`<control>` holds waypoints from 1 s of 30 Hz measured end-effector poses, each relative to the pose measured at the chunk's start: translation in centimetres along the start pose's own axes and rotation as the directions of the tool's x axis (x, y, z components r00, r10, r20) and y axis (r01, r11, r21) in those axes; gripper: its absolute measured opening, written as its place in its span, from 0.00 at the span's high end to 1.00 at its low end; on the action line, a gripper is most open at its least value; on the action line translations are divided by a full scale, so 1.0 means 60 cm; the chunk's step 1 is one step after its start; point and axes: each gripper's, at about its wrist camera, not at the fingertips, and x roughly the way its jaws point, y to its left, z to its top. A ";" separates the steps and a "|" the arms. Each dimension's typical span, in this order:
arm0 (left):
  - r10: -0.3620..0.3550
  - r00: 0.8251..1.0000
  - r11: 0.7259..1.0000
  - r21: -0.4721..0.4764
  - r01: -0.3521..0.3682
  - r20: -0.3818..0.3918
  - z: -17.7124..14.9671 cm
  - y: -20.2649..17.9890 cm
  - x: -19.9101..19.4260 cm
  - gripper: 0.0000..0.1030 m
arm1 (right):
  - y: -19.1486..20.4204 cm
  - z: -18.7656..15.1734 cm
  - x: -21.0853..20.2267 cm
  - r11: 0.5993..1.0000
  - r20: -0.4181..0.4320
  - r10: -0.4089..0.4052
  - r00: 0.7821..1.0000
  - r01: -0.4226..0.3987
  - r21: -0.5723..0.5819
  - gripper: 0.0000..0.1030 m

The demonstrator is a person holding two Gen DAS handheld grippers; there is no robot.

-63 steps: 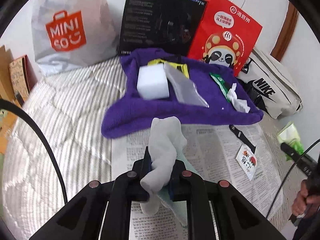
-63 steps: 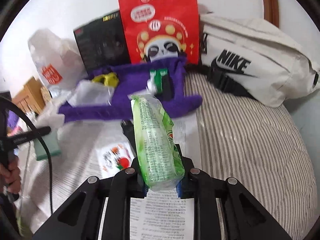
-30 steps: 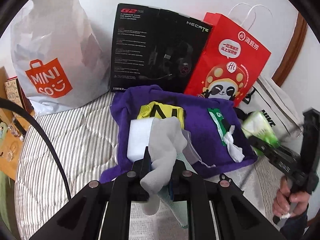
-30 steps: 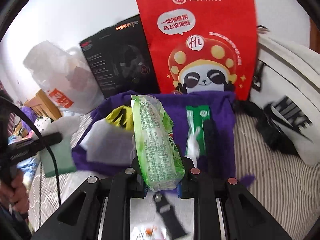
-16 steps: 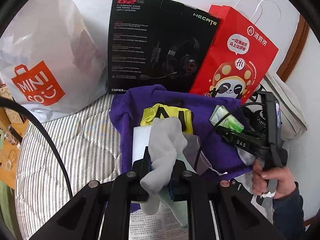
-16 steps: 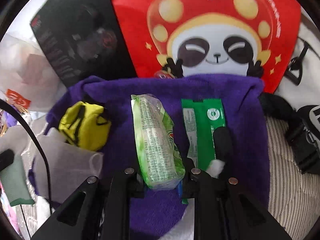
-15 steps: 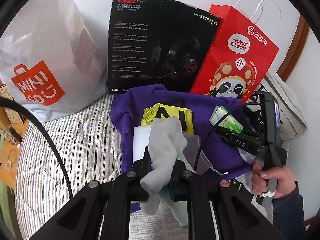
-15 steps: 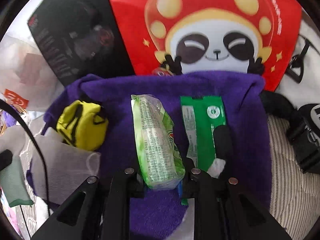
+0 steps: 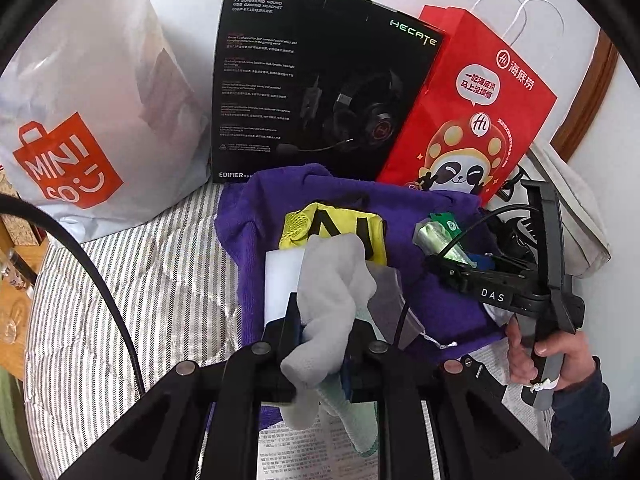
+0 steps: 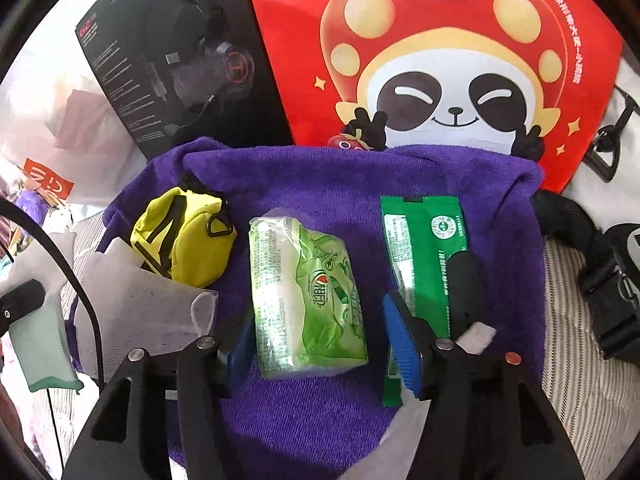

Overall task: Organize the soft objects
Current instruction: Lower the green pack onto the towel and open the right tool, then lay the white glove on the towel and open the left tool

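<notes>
My left gripper [image 9: 320,356] is shut on a grey sock [image 9: 326,304] with a pale green cuff, held just above the near edge of the purple towel [image 9: 256,216]. My right gripper [image 10: 320,344] is open over the towel [image 10: 320,432]. A green tissue pack [image 10: 304,300] lies loose on the towel between its blue pads [image 10: 402,344]. On the towel also lie a yellow pouch [image 10: 180,240], a grey mesh bag [image 10: 140,312], a white foam block [image 9: 282,280] and a green sachet [image 10: 424,240].
A black headset box [image 9: 320,80], a red panda paper bag [image 9: 472,108] and a white Miniso bag [image 9: 80,120] stand behind the towel. A beige Nike bag [image 10: 624,240] lies at the right. Newspaper [image 9: 304,452] covers the striped mattress [image 9: 120,300] in front.
My right gripper has opened and let go of the green tissue pack, which now lies on the purple towel. My left gripper has held nearly still with the sock.
</notes>
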 end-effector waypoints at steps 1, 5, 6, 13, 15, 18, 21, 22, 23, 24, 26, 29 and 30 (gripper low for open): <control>-0.001 1.000 1.000 0.000 0.001 0.001 0.001 -0.001 0.000 0.84 | 0.000 0.000 -0.003 1.000 0.003 0.007 1.000 -0.007 0.004 0.41; 0.010 1.000 1.000 0.001 -0.010 0.004 0.004 -0.004 -0.006 0.84 | 0.001 0.002 -0.027 0.998 0.022 0.059 0.998 -0.059 0.019 0.39; 0.011 1.000 1.000 -0.001 -0.011 0.004 0.004 -0.003 -0.007 0.85 | 0.003 0.005 -0.032 0.998 0.032 0.060 0.998 -0.061 0.014 0.39; -0.003 1.000 1.000 0.002 0.003 -0.005 0.011 -0.020 -0.010 0.85 | -0.005 0.017 -0.084 0.998 0.099 0.061 0.993 -0.062 0.012 0.39; -0.029 0.999 1.000 -0.004 0.029 -0.014 0.016 -0.029 -0.007 0.86 | -0.011 0.016 -0.103 0.999 0.114 0.045 0.992 -0.047 0.017 0.39; -0.053 0.998 0.999 0.012 0.053 -0.019 0.026 -0.054 -0.001 0.86 | -0.023 0.009 -0.136 0.998 0.128 0.032 0.991 -0.038 0.042 0.39; -0.064 0.997 0.998 0.026 0.065 -0.030 0.034 -0.076 0.015 0.86 | -0.042 -0.010 -0.166 0.997 0.150 0.027 0.988 -0.037 0.061 0.39; -0.069 0.997 0.997 0.030 0.070 -0.034 0.036 -0.083 0.023 0.86 | -0.049 -0.020 -0.177 0.998 0.156 0.017 0.988 -0.027 0.064 0.39; -0.071 0.997 0.997 0.036 0.073 -0.038 0.038 -0.092 0.032 0.86 | -0.053 -0.026 -0.183 0.998 0.159 0.009 0.987 -0.020 0.065 0.39; -0.071 0.997 0.996 0.042 0.073 -0.040 0.040 -0.098 0.041 0.86 | -0.059 -0.036 -0.193 0.998 0.161 -0.004 0.987 -0.007 0.066 0.39; -0.070 0.997 0.995 0.067 0.072 -0.032 0.042 -0.115 0.063 0.86 | -0.067 -0.053 -0.206 0.998 0.161 -0.024 0.987 0.014 0.065 0.39; -0.061 0.997 0.995 0.071 0.064 -0.046 0.042 -0.126 0.098 0.86 | -0.078 -0.086 -0.225 0.997 0.160 -0.053 0.986 0.043 0.063 0.39; -0.058 0.997 0.996 0.065 0.061 -0.053 0.041 -0.126 0.109 0.86 | -0.083 -0.099 -0.230 0.996 0.158 -0.059 0.986 0.049 0.068 0.39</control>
